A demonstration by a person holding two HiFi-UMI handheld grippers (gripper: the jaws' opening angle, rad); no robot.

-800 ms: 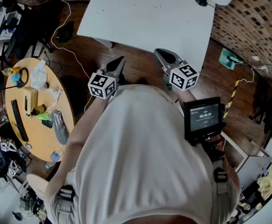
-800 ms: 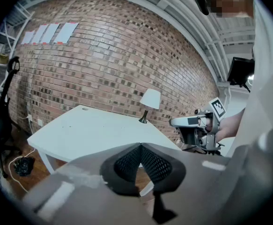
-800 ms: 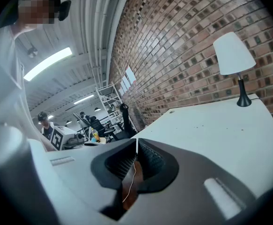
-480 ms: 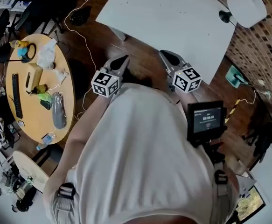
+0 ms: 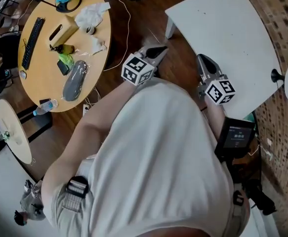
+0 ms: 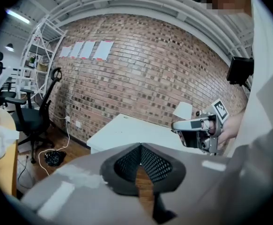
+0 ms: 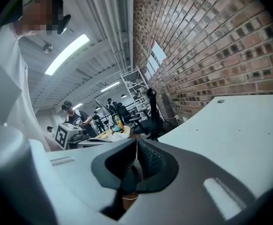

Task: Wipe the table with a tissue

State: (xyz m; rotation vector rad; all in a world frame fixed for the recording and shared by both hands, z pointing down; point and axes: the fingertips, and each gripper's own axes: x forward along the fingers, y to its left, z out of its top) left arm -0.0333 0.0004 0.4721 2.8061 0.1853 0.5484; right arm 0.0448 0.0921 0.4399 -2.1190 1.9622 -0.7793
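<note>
Our left tool [image 5: 156, 51] and right tool [image 5: 205, 63] stand pressed together, empty. The tissue [image 5: 92, 15] lies far left on the round tabletop [image 5: 41, 84]; we judge turning there, then spreading one tool above it, comes first.

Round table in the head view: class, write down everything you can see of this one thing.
The round table has a light, wood-look top, lying level at the view's upper left, on a dark wood floor. The top is cluttered. A black keyboard, a tan tissue box, crumpled white tissues and a grey pouch rest on it, plus items too small to name. Its legs are hidden.
</note>
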